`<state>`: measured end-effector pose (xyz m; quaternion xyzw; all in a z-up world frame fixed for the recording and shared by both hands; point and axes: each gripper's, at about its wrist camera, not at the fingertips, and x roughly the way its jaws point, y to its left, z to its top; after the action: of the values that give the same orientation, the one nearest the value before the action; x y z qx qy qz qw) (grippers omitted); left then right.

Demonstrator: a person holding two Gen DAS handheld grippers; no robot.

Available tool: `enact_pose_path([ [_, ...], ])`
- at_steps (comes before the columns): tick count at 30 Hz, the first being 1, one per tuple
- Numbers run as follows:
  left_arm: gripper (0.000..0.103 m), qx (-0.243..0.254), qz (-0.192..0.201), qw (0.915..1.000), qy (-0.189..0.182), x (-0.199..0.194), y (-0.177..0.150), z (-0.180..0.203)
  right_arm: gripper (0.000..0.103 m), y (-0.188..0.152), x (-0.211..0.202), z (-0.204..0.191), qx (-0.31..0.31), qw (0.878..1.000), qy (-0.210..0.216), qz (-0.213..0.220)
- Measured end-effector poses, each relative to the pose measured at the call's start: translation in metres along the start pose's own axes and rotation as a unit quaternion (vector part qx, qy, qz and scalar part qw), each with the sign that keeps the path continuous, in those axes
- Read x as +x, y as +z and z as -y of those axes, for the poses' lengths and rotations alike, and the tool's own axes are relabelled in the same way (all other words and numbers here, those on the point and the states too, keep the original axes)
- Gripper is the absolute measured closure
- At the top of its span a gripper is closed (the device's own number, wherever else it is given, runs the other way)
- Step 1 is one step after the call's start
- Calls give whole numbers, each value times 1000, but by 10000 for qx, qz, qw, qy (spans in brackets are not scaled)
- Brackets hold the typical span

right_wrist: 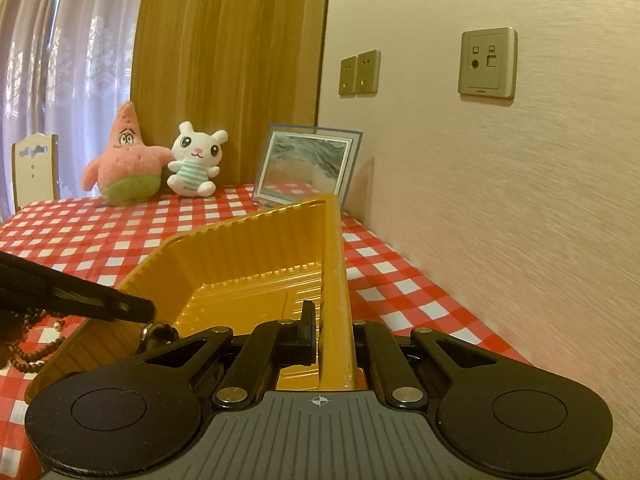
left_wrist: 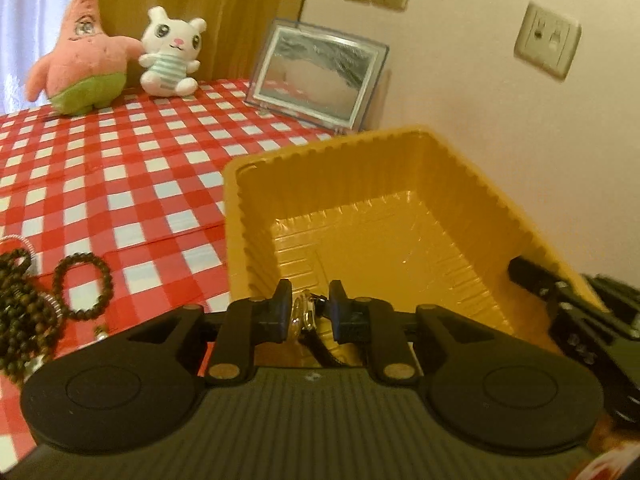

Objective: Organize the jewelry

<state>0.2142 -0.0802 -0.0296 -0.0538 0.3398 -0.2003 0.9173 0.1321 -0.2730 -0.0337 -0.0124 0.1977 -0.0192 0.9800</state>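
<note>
Watch [left_wrist: 306, 314] pinched in the left gripper [left_wrist: 310, 300] over the near end of the yellow tray [left_wrist: 400, 168].
Light, glassy and slippery at the case, its floppy strap hangs; grip the case edges. Right gripper [right_wrist: 332, 332] clamps the tray's thin, flexible wall. Bead bracelets [left_wrist: 82, 286] wait on the tablecloth [left_wrist: 120, 168].

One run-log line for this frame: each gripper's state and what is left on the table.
left gripper: shut on watch over yellow tray | right gripper: shut on tray wall | tray tilted | bead bracelets on tablecloth

warm dim indoor light | curtain [right_wrist: 60, 80] backlit | fisheye edges bent, blurred
</note>
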Motion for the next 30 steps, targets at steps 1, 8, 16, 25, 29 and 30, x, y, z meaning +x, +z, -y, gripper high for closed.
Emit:
enact_pose_path([
  [1, 85, -36, 57, 10000, 12, -8, -2, -4, 98, 0, 0, 0, -1, 10000, -1, 0],
  [8, 85, -354, 361, 9975, 492, -67, -22, -49, 98, 0, 0, 0, 2, 10000, 0, -9],
  [16, 85, -682, 118, 9916, 1094, -92, -55, -88, 98, -1, 0, 0, -4, 10000, -8, -39],
  [25, 85, -636, -166, 9915, 1125, -88, -77, -87, 98, -1, 0, -1, -11, 10000, -14, -48],
  [29, 85, -568, -160, 9918, 1135, -84, -76, -84, 98, -2, 0, -1, -12, 10000, -19, -56],
  [30, 85, -556, -160, 9917, 1146, -83, -76, -84, 98, -2, 1, -1, -16, 10000, -23, -60],
])
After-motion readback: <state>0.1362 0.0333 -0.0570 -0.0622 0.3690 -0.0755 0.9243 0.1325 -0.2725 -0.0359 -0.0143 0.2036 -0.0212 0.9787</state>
